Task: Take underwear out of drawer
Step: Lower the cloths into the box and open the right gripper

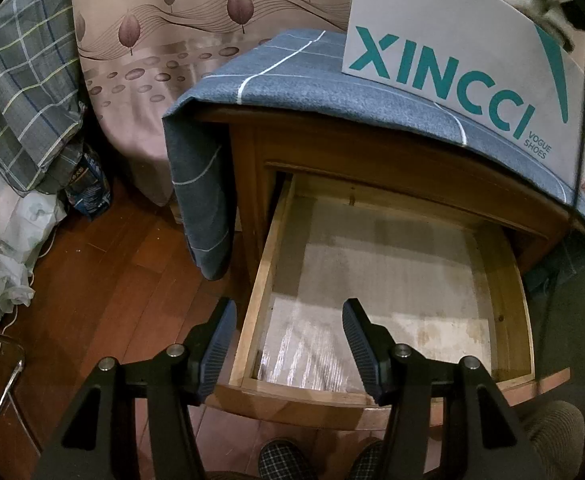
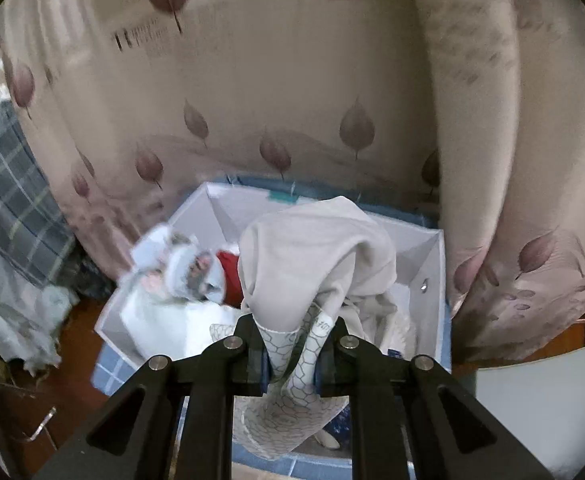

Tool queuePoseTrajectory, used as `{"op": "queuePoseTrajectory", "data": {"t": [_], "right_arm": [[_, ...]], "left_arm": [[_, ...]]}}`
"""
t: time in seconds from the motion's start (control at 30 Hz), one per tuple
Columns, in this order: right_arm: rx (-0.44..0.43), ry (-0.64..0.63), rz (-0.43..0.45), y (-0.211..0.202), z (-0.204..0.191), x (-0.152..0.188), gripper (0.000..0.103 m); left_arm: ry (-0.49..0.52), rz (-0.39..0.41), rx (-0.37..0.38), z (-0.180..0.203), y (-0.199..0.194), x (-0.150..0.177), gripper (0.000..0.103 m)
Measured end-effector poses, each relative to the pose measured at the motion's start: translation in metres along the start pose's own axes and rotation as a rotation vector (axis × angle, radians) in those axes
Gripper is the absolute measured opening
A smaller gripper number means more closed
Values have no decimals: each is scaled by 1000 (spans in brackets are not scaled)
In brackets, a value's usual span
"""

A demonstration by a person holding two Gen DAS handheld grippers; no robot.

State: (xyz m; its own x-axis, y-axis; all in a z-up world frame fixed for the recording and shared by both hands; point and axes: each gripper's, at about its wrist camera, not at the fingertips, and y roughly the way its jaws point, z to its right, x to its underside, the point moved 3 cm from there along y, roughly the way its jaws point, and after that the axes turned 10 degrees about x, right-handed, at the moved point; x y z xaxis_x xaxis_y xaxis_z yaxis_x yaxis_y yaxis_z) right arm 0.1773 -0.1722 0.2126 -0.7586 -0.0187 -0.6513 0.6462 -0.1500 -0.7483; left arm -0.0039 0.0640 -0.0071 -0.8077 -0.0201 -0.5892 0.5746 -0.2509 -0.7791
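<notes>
The pale underwear (image 2: pixel 316 256) is kept clenched in the right gripper (image 2: pixel 292 356) over the white box (image 2: pixel 428 264) for dropping, while the left gripper (image 1: pixel 288 344) is held released above the bare drawer (image 1: pixel 508 280).

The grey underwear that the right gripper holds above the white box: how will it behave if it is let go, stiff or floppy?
Probably floppy: the underwear drapes in soft folds from the right gripper, which is shut on it. It looks light, so it should likely drop limply into the box and crumple, not roll or tip.
</notes>
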Motion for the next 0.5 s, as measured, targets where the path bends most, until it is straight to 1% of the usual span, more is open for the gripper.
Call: {"op": "queuePoseTrajectory", "data": {"t": [0.13, 0.3, 0.4, 0.5], "right_arm": [[21, -28, -40, 32, -13, 11, 14], [34, -29, -76, 59, -19, 17, 15], [31, -13, -90, 67, -18, 16, 18], [42, -28, -77, 66, -21, 16, 20]], "left_arm": [[2, 1, 1, 0, 0, 0, 57], [1, 0, 1, 0, 0, 1, 57], [2, 1, -2, 0, -1, 1, 57], [1, 0, 2, 1, 0, 2, 57]]}}
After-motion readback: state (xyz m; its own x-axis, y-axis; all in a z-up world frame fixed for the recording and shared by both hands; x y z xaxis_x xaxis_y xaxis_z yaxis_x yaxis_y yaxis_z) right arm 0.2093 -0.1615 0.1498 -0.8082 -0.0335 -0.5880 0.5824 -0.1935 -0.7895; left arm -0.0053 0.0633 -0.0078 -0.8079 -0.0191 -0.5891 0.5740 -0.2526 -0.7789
